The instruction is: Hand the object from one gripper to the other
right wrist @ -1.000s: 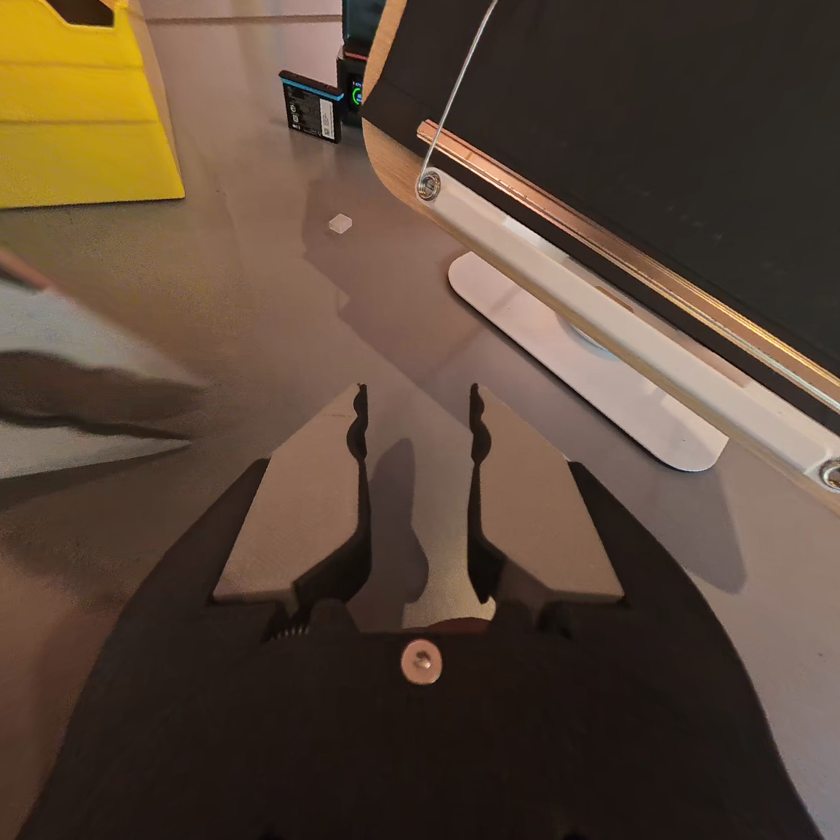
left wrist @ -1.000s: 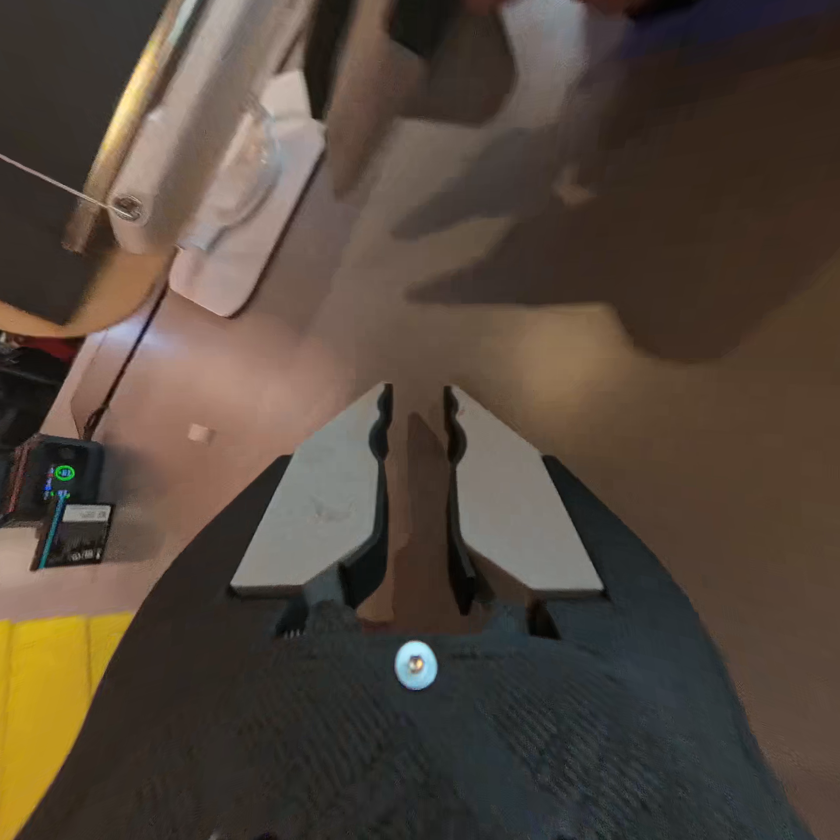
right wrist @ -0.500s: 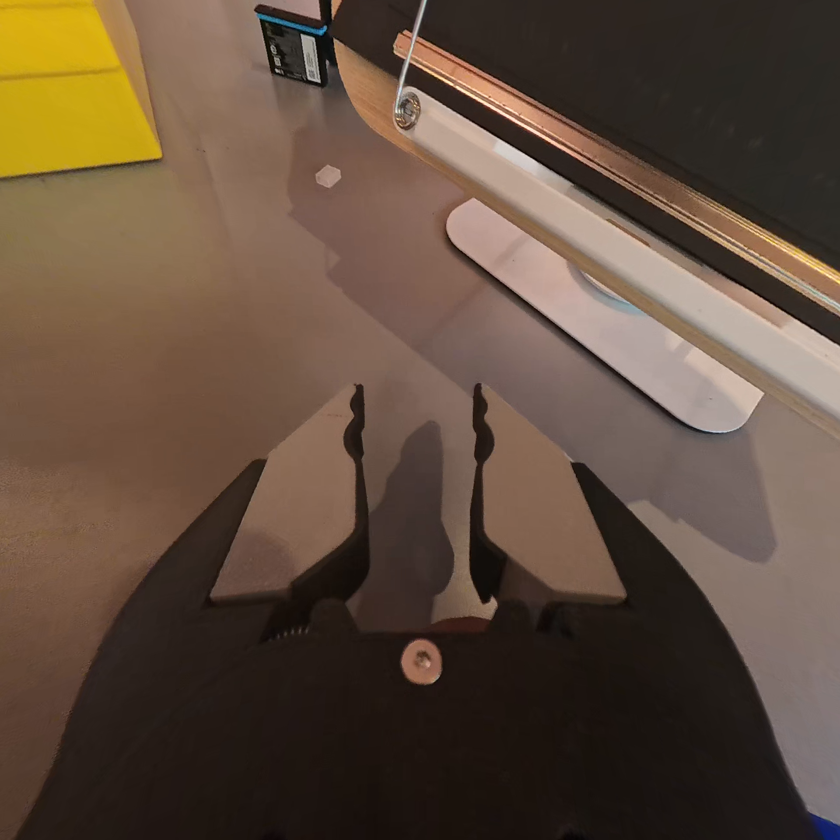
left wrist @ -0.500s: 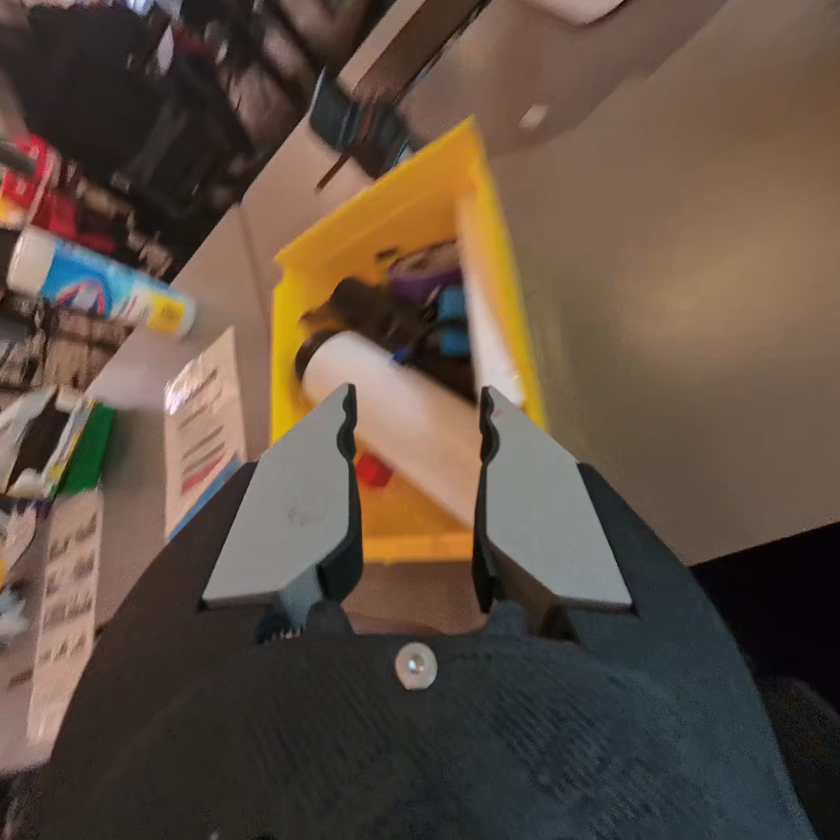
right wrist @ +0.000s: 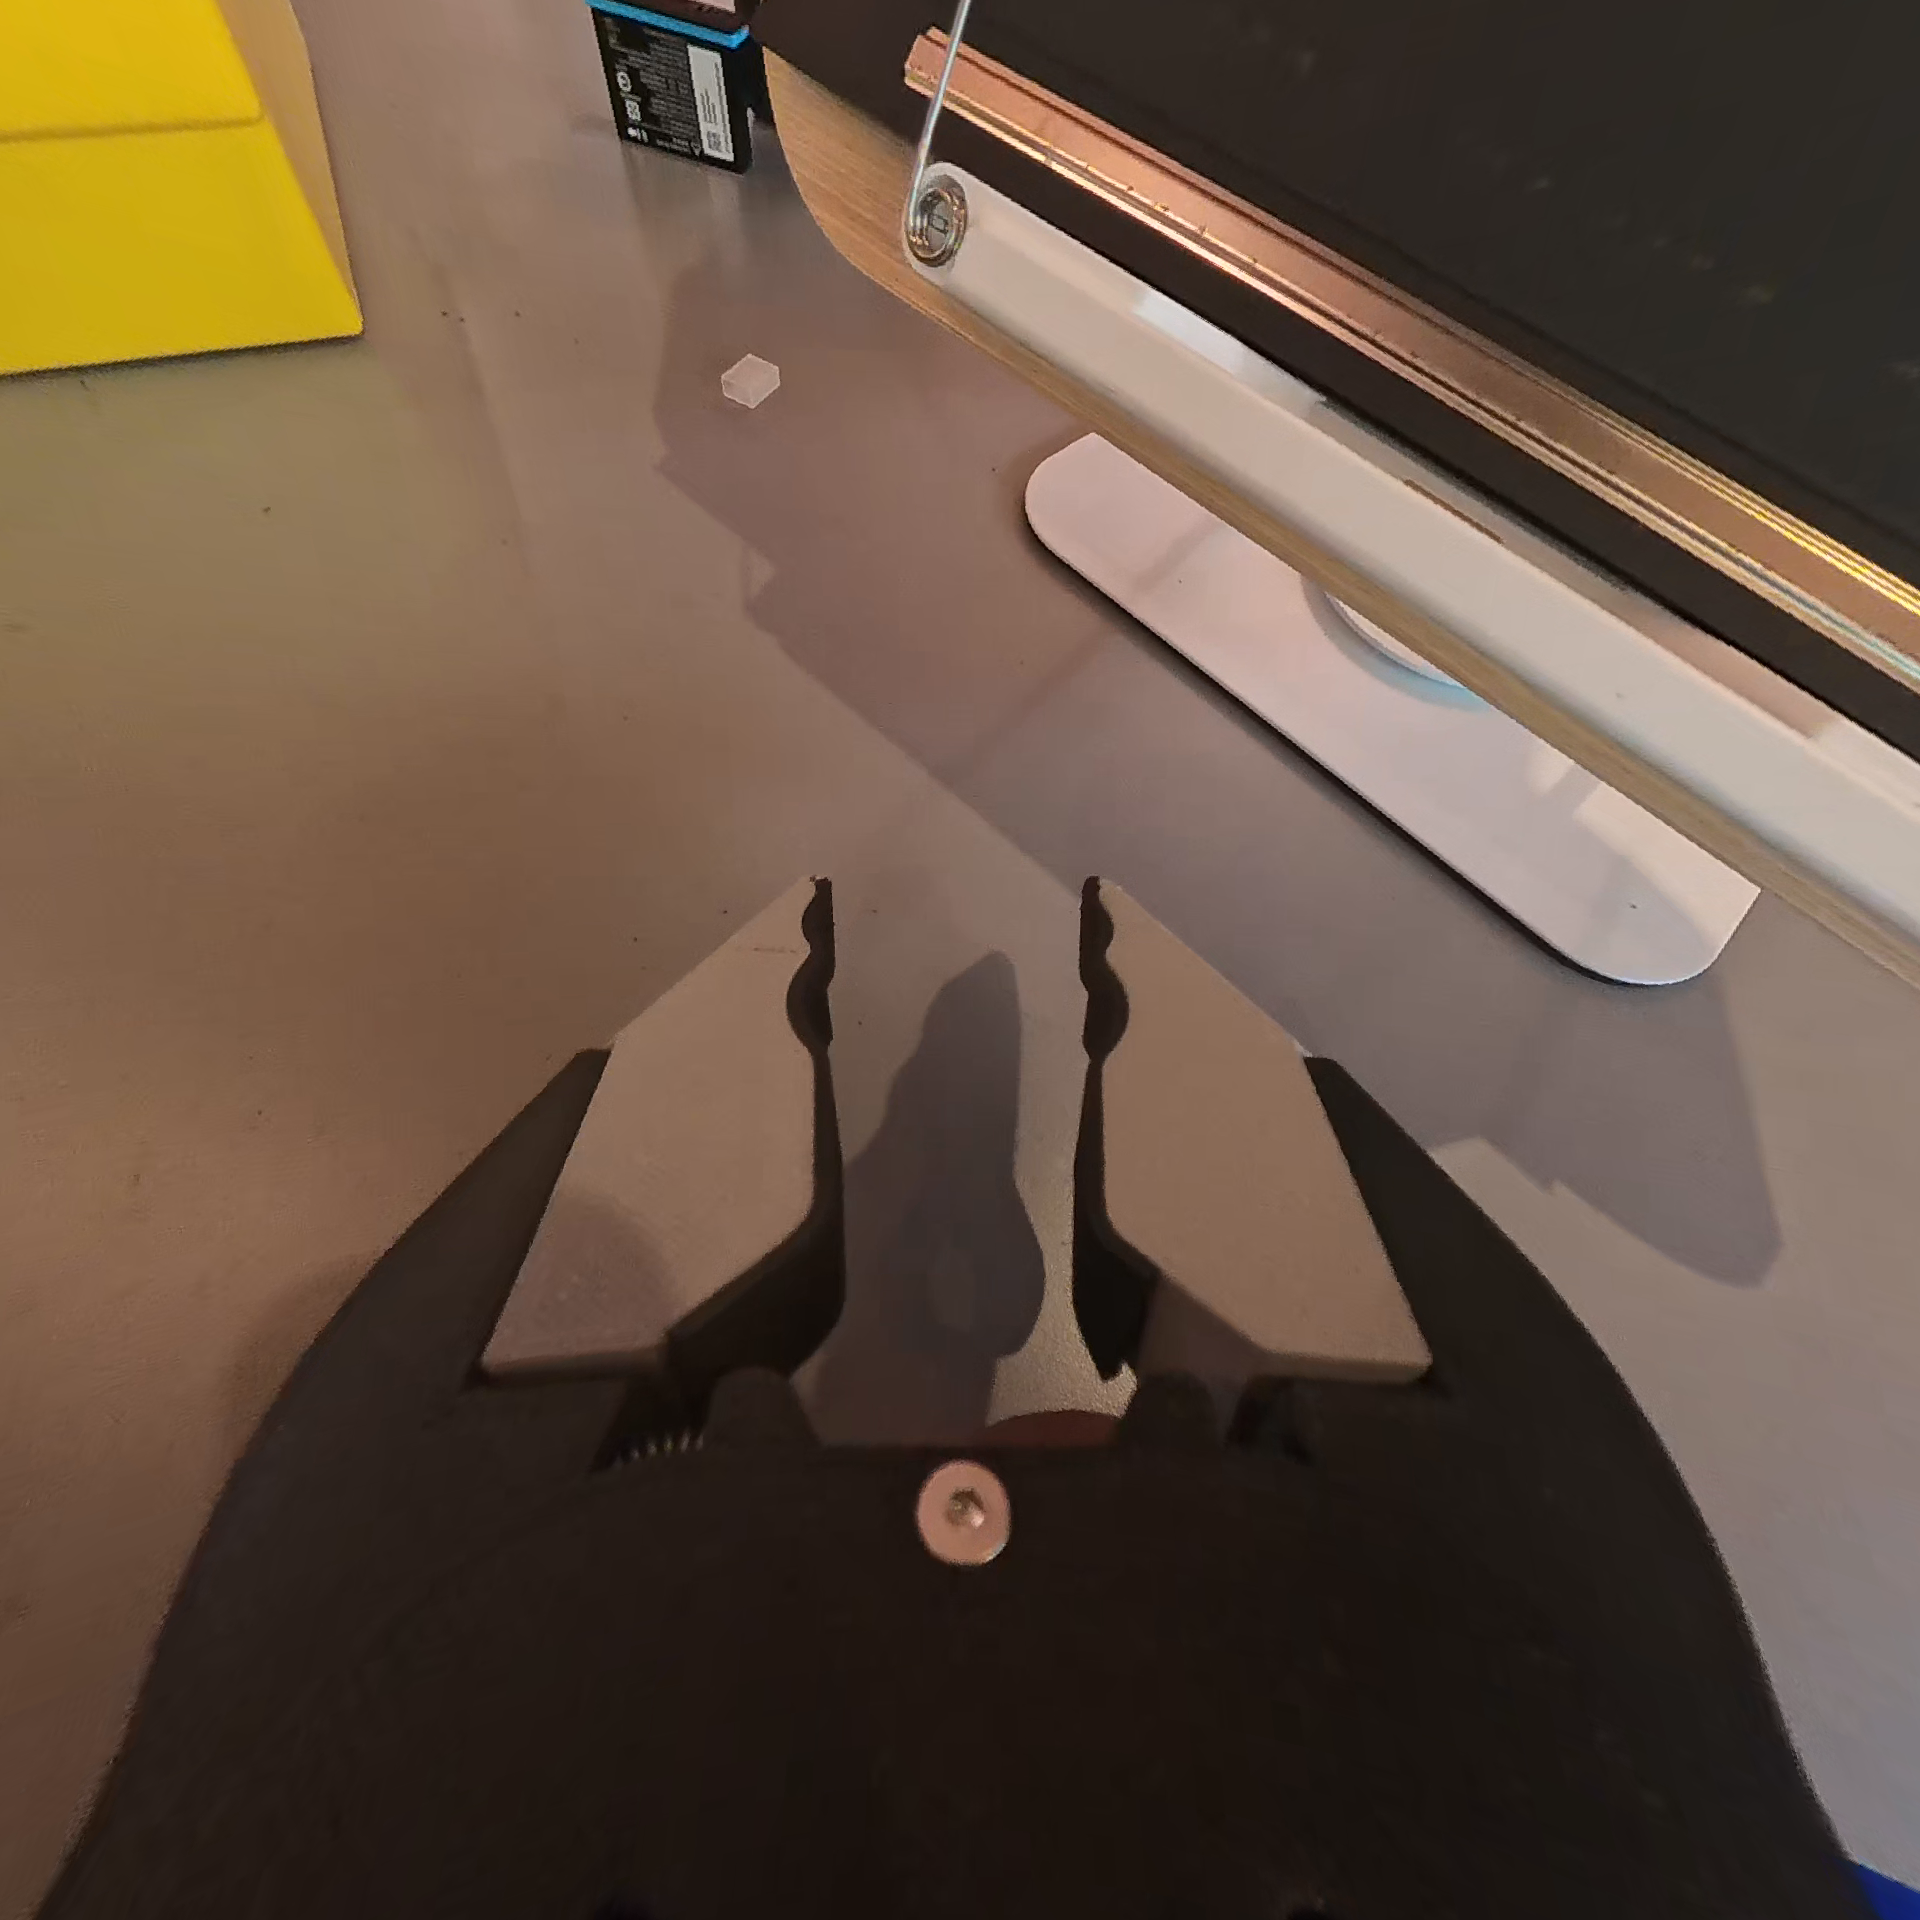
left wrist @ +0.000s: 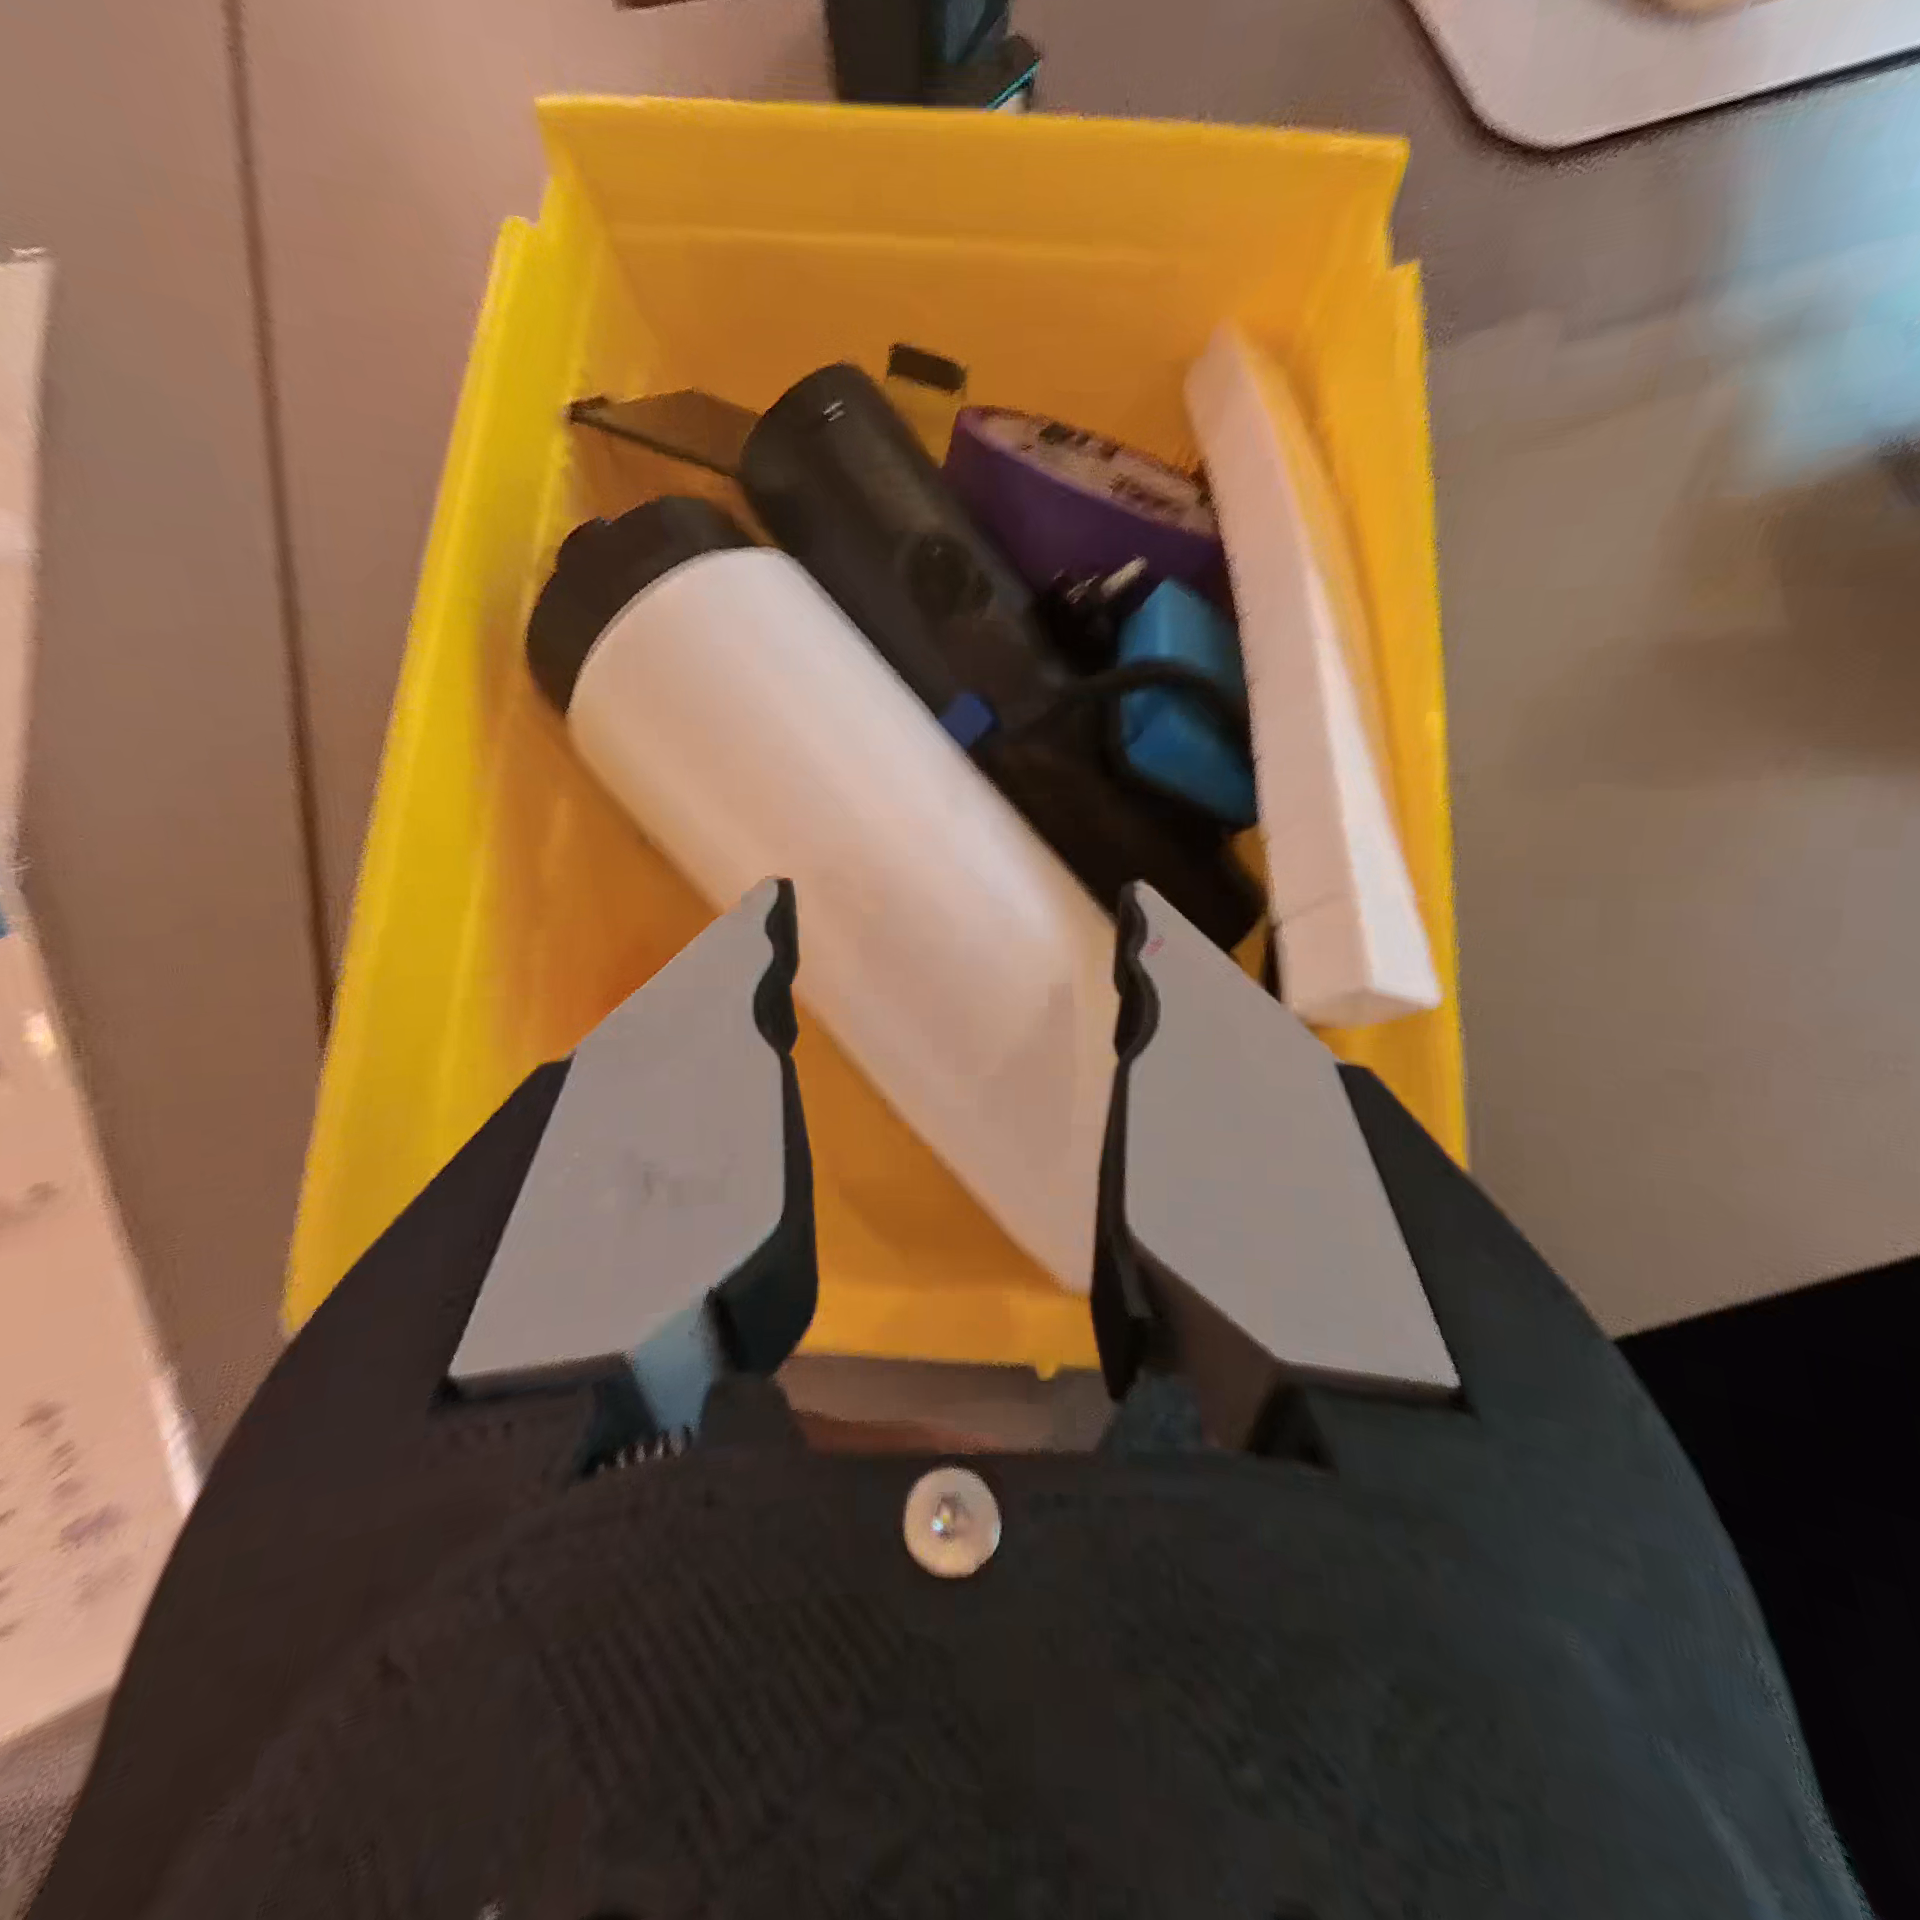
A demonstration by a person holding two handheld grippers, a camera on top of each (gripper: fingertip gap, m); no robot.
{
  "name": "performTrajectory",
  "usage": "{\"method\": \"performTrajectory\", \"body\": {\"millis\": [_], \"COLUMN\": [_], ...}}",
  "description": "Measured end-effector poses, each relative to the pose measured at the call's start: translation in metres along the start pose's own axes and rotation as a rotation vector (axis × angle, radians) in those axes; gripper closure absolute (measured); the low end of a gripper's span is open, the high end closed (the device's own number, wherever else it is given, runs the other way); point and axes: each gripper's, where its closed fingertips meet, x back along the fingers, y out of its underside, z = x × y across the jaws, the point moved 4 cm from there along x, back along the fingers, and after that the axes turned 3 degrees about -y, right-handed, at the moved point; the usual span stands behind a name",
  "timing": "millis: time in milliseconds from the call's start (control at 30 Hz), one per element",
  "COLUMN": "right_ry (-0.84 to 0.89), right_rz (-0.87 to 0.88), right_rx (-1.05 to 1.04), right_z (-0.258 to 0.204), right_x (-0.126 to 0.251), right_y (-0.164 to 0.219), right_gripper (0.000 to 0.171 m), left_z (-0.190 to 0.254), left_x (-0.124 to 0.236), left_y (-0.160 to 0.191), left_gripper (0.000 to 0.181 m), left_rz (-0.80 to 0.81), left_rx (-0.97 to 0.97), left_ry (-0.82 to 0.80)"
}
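Observation:
In the left wrist view a yellow bin (left wrist: 488, 831) holds a white bottle with a black cap (left wrist: 831, 831), lying slantwise, a black cylinder (left wrist: 883, 520), a purple tape roll (left wrist: 1070, 499), a blue piece (left wrist: 1184, 707) and a white bar (left wrist: 1320, 727). My left gripper (left wrist: 951, 914) is open and empty, hovering over the lower end of the white bottle. My right gripper (right wrist: 951, 894) is open and empty above the bare grey table (right wrist: 416, 727). The bin's yellow side (right wrist: 156, 187) shows at the upper left of the right wrist view.
A monitor with a white bar (right wrist: 1351, 468) and white foot (right wrist: 1403, 727) stands at the right. A small clear block (right wrist: 750, 380) and a black battery pack (right wrist: 686, 104) lie on the table. Papers (left wrist: 42, 1247) lie left of the bin.
My left gripper swung from the table by the monitor to above the yellow bin and opened wider. My right gripper moved slightly forward and stayed open.

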Motion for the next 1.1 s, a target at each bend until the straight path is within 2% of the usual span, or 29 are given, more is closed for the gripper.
{"method": "performTrajectory", "body": {"millis": [33, 133, 233, 300, 367, 433, 633, 700, 867, 933, 1000, 1067, 1100], "right_ry": [0.0, -0.002, 0.0, -0.003, -0.003, 0.0, -0.002, 0.001, 0.006, 0.002, 0.0, 0.003, 0.005], "right_rz": [-0.001, -0.007, -0.009, -0.01, -0.008, -0.008, -0.017, -0.019, -0.018, -0.021, -0.029, -0.029, -0.03], "right_rx": [0.001, 0.0, -0.001, -0.004, -0.003, 0.002, 0.024, 0.033, 0.041, 0.038, 0.04, 0.048, 0.053], "right_z": [0.0, 0.001, 0.004, 0.004, 0.004, 0.004, 0.001, 0.0, 0.0, 0.0, 0.0, 0.0, -0.001], "right_x": [0.0, -0.001, -0.002, -0.002, -0.002, -0.001, -0.003, -0.003, -0.001, -0.002, -0.003, -0.003, -0.002], "right_y": [0.0, 0.0, 0.0, 0.0, 0.0, 0.0, 0.0, 0.0, 0.0, 0.001, 0.002, 0.002, 0.002], "right_gripper": [0.126, 0.127, 0.126, 0.127, 0.127, 0.127, 0.126, 0.126, 0.127, 0.127, 0.127, 0.127, 0.127], "left_z": [0.007, 0.026, 0.049, 0.061, 0.062, 0.068, 0.067, 0.066, 0.051, 0.065, 0.079, 0.089, 0.088], "left_x": [-0.003, -0.008, -0.02, -0.024, -0.026, -0.024, -0.031, -0.031, -0.032, -0.034, -0.043, -0.052, -0.057], "left_y": [-0.007, -0.019, -0.008, -0.001, -0.001, 0.001, -0.002, -0.017, -0.05, -0.056, -0.055, -0.044, -0.036], "left_gripper": [0.122, 0.122, 0.123, 0.141, 0.144, 0.161, 0.161, 0.181, 0.181, 0.179, 0.146, 0.136, 0.128], "left_rz": [0.0, -0.037, -0.185, -0.248, -0.254, -0.265, -0.265, -0.192, -0.073, -0.073, -0.127, -0.219, -0.276], "left_rx": [-0.002, -0.044, -0.064, -0.056, -0.058, -0.029, -0.041, -0.096, -0.218, -0.181, -0.119, -0.105, -0.122], "left_ry": [0.043, 0.12, 0.259, 0.345, 0.367, 0.444, 0.449, 0.382, 0.125, 0.201, 0.291, 0.373, 0.365]}}
